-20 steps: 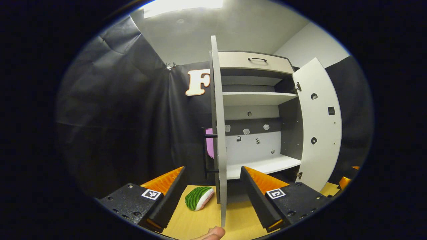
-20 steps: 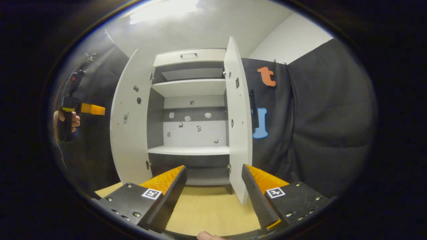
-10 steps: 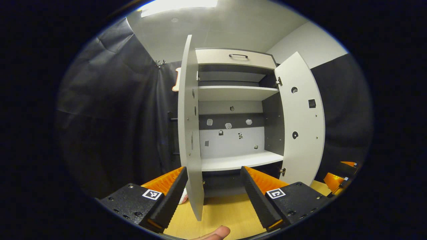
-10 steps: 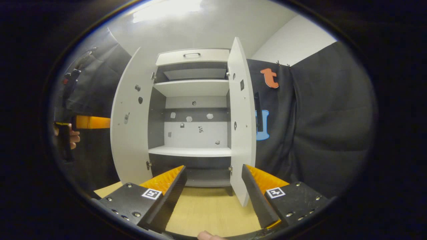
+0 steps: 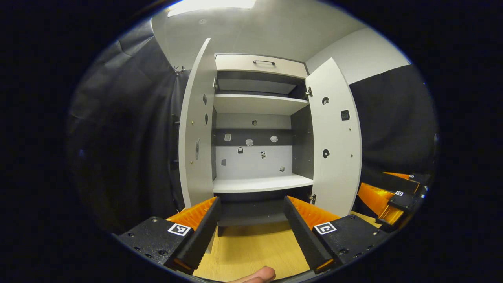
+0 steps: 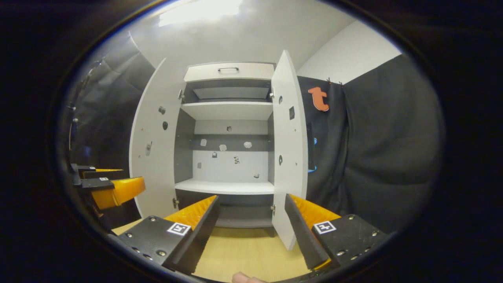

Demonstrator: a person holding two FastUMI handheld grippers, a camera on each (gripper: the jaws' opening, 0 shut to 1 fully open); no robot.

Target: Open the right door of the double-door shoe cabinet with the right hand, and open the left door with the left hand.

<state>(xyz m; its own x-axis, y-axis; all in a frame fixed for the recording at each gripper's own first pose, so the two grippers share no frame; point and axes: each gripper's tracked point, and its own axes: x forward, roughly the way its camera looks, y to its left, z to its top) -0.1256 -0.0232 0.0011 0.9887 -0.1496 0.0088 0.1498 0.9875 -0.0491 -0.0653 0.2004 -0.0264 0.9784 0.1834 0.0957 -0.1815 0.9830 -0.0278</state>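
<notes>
Shoe cabinet stands on tabletop, straight ahead | left door and right door swung wide | left tongs and right tongs spread apart, holding nothing

The white shoe cabinet stands with left door and right door swung open.

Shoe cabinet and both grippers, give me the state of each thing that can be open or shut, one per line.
Left door: swung wide open.
Right door: swung wide open.
Top drawer: shut.
Shelves: bare, nothing on them.
Left gripper: open, holding nothing, clear of the doors.
Right gripper: open, holding nothing, clear of the doors.
</notes>
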